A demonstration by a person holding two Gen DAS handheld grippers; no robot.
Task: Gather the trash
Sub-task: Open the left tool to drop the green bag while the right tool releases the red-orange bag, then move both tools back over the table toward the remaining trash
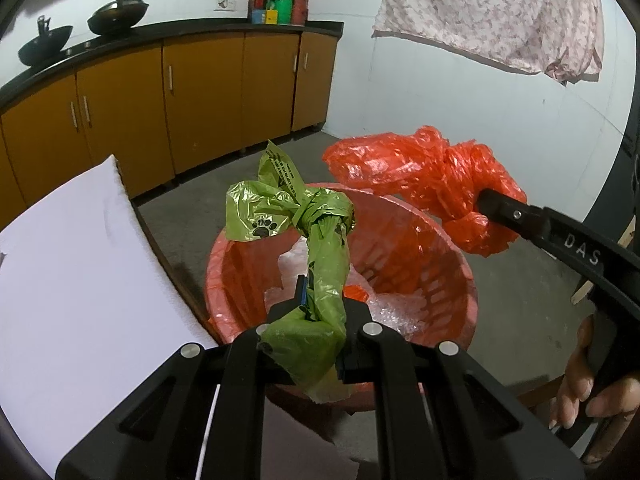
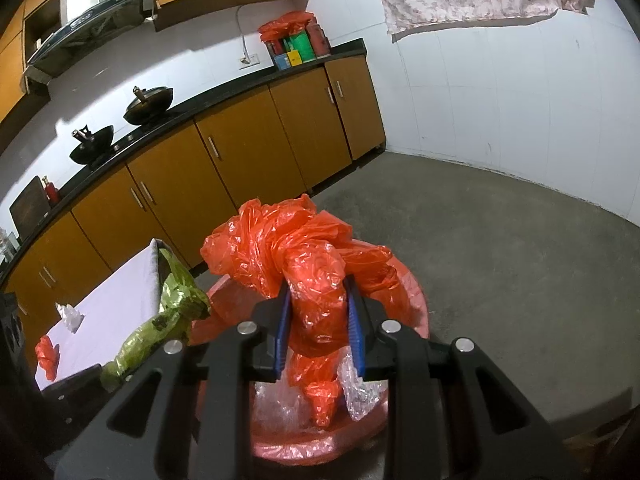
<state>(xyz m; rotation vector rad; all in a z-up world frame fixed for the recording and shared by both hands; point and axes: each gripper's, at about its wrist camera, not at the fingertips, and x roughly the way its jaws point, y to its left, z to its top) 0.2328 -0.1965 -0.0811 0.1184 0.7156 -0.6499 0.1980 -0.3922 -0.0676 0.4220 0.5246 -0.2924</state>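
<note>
Left gripper (image 1: 320, 312) clamps the knotted green bag (image 1: 316, 232), right gripper (image 2: 318, 332) clamps the knotted red bag (image 2: 304, 256), both over the red bin (image 1: 452, 280). Bin sits on the floor, right of the white table (image 1: 80, 280). Clear plastic (image 2: 280, 404) inside.

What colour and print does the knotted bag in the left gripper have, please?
Lime green bag with black paw prints, clearest in the left wrist view.
</note>
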